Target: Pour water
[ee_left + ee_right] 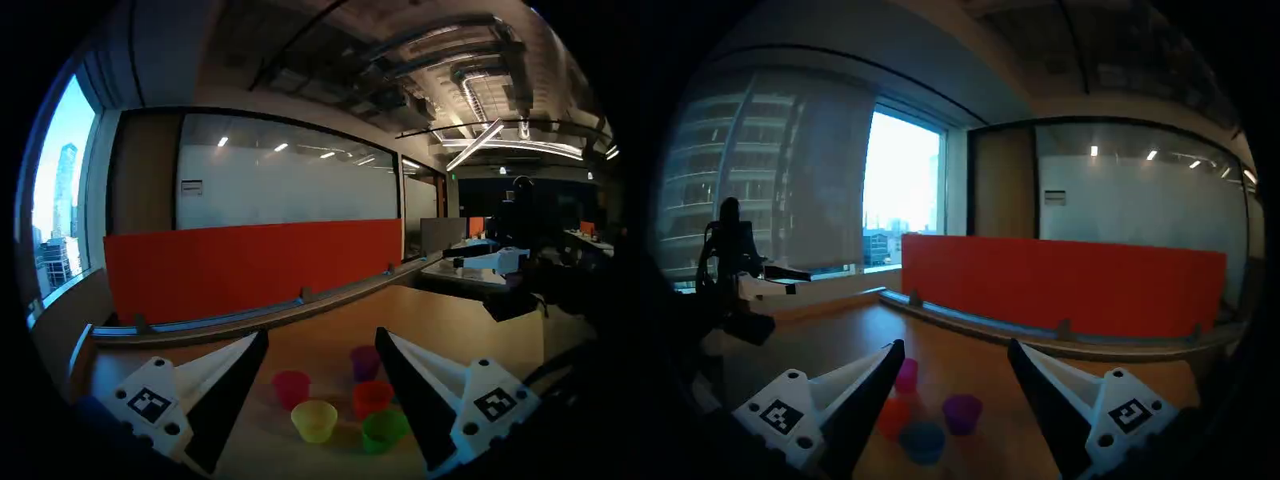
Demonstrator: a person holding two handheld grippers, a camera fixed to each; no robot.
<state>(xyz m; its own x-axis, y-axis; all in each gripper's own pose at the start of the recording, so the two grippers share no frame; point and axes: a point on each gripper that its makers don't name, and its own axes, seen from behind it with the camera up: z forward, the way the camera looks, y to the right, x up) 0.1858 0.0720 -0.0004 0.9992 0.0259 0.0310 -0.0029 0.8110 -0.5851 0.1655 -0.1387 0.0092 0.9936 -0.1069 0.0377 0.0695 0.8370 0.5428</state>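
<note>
Left gripper view: cups (372,398) beyond gripper (320,333)

The table (448,320) is showing a smooth, wood-grain top with a soft sheen. The cups (314,420) are looking like translucent plastic. The fingers (200,372) are showing matt white and black plastic. The red panel (248,264) is looking matt, the glass wall (280,184) glossy.

Both low, near, facing shared cups (372,396)

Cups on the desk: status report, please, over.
Left gripper open, empty. Right gripper open, empty. Coloured cups clustered upright on desk, untouched. Nothing between jaws and cups.
</note>
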